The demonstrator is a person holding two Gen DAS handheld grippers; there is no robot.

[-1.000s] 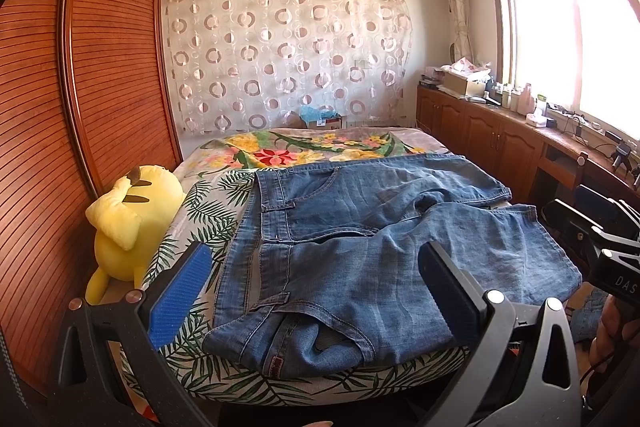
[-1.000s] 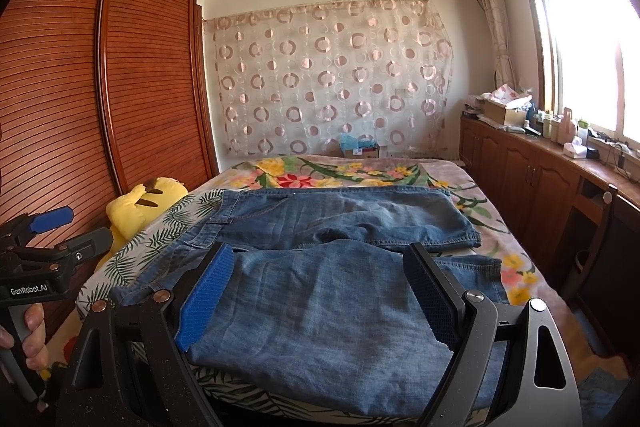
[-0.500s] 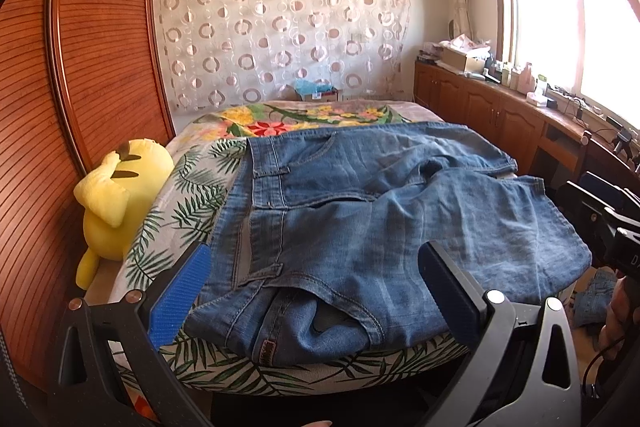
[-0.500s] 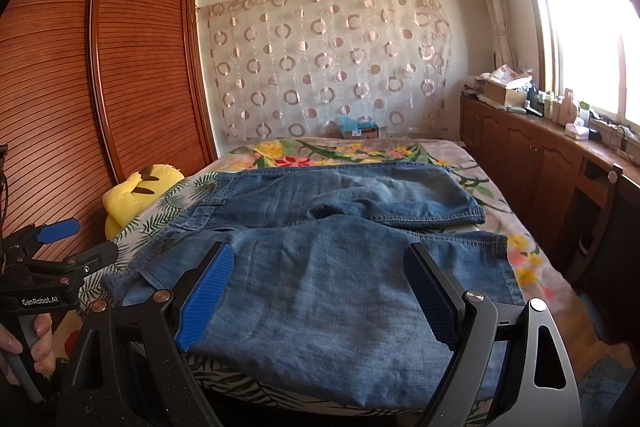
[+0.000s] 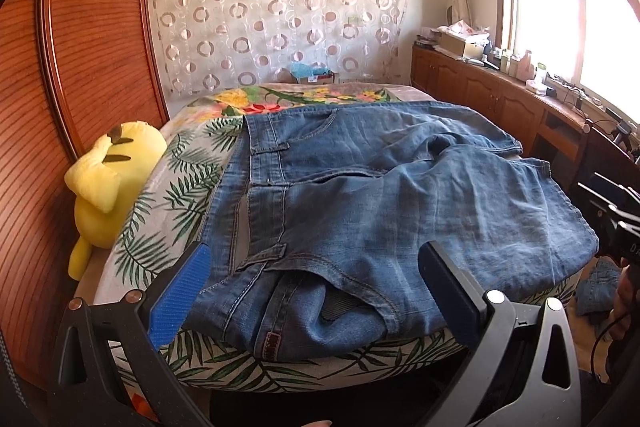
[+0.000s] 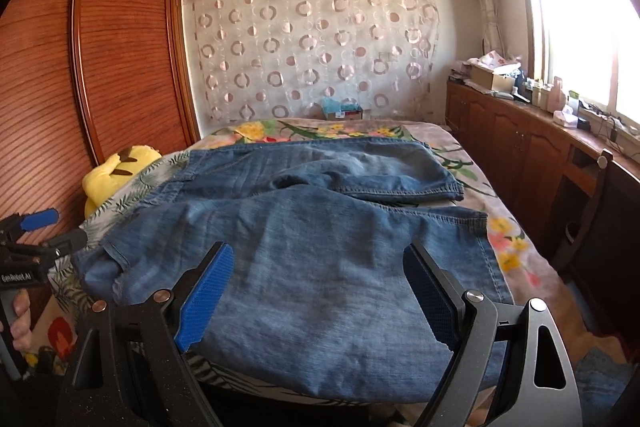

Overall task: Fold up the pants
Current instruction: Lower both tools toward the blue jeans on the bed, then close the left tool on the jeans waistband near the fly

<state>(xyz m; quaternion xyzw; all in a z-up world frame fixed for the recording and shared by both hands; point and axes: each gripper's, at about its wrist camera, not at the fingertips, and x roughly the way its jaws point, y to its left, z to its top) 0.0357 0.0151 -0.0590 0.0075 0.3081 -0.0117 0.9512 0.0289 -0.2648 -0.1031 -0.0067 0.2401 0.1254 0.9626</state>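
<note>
Both grippers have dropped and eased toward the bed since a second ago, so the jeans fill more of each view. Left gripper (image 5: 312, 291) hangs with its fingers spread wide and nothing between them, lined up on the near waistband corner, probably so it can pinch that end. Right gripper (image 6: 316, 295) is likewise spread and empty, framing the near leg, likely placed to take the hem end so both ends lift together. A hand (image 6: 20, 319) shows at the left edge of the right view, holding the other handle.

Jeans (image 5: 380, 211) lie across the foot of the bed (image 5: 176, 187), waistband toward the wardrobe side, legs toward the window side. They are loosely spread and not yet folded: the near leg overlaps the far one, the near waistband corner is rumpled, and the near leg's edge hangs over the mattress. Beyond, a yellow plush (image 5: 108, 183) sits against the wardrobe (image 5: 92, 27).
</note>
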